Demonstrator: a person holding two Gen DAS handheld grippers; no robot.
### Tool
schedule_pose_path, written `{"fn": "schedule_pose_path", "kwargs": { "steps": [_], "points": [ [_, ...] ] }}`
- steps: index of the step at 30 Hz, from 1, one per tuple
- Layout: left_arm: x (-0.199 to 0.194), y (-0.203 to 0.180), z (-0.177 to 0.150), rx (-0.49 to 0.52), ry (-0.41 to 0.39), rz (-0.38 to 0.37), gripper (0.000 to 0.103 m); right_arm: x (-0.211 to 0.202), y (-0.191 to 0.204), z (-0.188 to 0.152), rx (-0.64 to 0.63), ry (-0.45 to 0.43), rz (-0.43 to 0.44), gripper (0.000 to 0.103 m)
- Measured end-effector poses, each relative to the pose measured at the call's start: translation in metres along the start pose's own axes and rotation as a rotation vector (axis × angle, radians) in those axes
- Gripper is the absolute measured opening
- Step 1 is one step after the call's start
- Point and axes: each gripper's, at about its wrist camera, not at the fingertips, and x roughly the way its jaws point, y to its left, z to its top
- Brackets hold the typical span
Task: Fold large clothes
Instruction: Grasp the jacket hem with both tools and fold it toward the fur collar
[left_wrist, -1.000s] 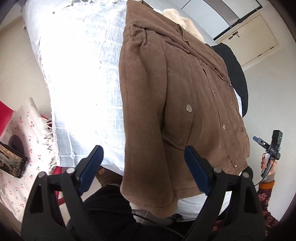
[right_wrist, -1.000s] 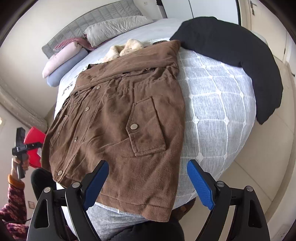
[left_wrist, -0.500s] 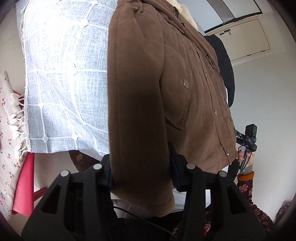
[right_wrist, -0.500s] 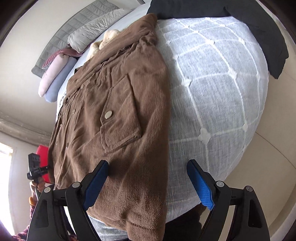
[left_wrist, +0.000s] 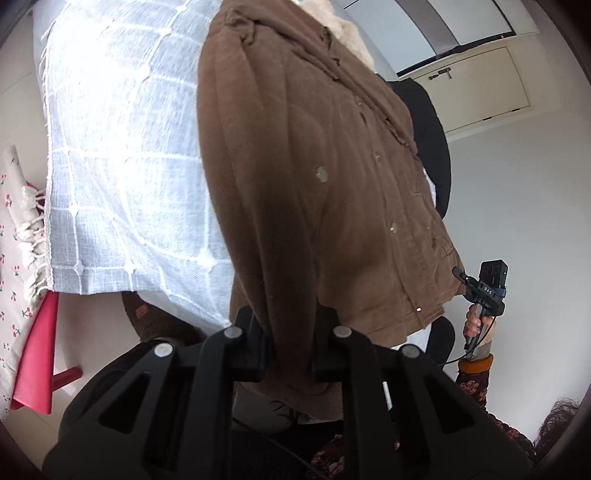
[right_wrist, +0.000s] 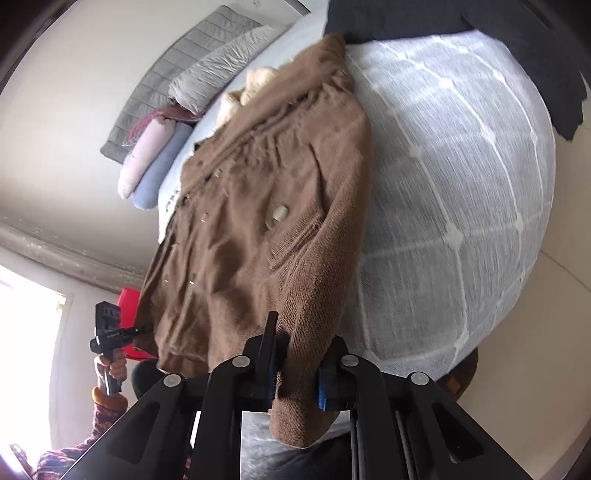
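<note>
Both tools are closing on the near hem of the brown jacket (left_wrist: 317, 177) spread on the bed (right_wrist: 461, 177): left tool (left_wrist: 287, 354), right tool (right_wrist: 295, 373). Lift both corners evenly, keeping the hem taut.

The jacket (left_wrist: 295, 166) was brown, with pale metal snaps and a cream lining at the far collar. The bedspread (left_wrist: 122, 166) under it was pale grey-white with a white grid. A black garment (right_wrist: 517, 44) lay at the far right. The pillows (right_wrist: 155, 162) at the far left were grey, pink and light blue. A white cloth (left_wrist: 11, 258) with red cherries hung left, beside a red chair (left_wrist: 37, 354).
</note>
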Motion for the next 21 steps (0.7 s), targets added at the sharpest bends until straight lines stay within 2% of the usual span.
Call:
{"fn": "schedule_pose_path", "kwargs": {
  "steps": [5, 11, 16, 21],
  "points": [
    [-0.024, -0.040, 0.023, 0.055, -0.078, -0.056, 0.015, -0.021, 0.038, 0.028, -0.071, -0.087, 0.003, 0.013],
    [-0.046, -0.068, 0.075, 0.062, -0.182, -0.107, 0.015, -0.030, 0.065, 0.083, -0.115, -0.163, -0.018, 0.011],
    [-0.054, -0.069, 0.127, 0.006, -0.255, -0.118, 0.015, -0.024, 0.062, 0.136, -0.099, -0.216, -0.032, 0.011],
    [-0.042, -0.059, 0.183, -0.064, -0.296, -0.107, 0.015, -0.008, 0.043, 0.188, -0.036, -0.260, -0.062, 0.011]
  ]
}}
